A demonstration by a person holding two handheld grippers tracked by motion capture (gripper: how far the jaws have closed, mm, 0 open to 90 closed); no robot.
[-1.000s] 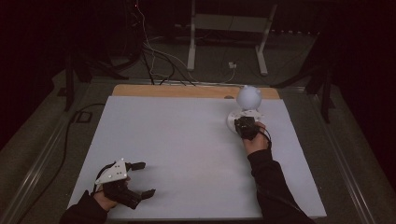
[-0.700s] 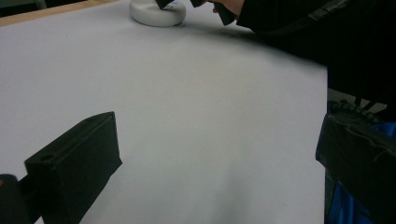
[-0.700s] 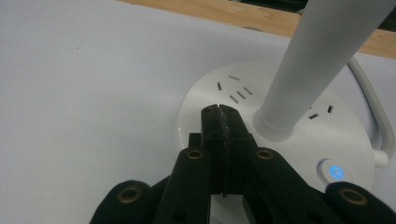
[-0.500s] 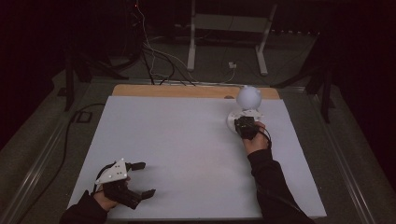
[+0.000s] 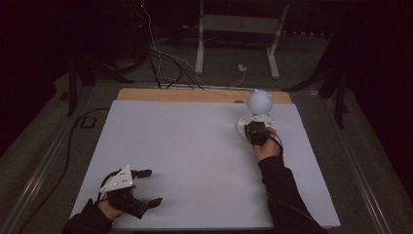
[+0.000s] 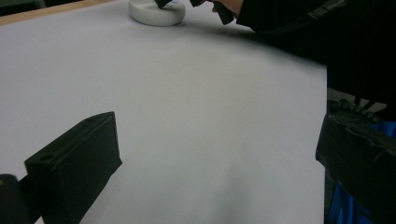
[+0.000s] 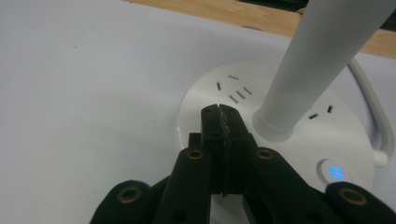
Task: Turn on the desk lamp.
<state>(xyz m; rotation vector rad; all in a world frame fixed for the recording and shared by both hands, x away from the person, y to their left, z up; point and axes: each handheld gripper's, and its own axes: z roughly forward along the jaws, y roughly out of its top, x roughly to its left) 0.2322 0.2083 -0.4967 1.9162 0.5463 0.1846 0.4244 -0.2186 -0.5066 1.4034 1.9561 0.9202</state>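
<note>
Where two grippers work, one lamp (image 5: 257, 113), perhaps seven slots, one lit button (image 7: 334, 171).

Counter (image 5: 185, 146): pale grey-white surface, plain, with a light wood strip (image 5: 175, 94) along its far edge. Lamp (image 7: 299, 140): white base and stem, dark slot marks on the base beyond the black jaws, blue-lit button (image 7: 334, 171) to their right. Left gripper (image 5: 141, 187): black, white plate on top. Sleeve (image 5: 285, 195): black.

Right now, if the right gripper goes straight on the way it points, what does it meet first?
Probably the lamp's round white base: the shut right gripper points down at its top, just beside the white stem. Depth is unclear.
</note>
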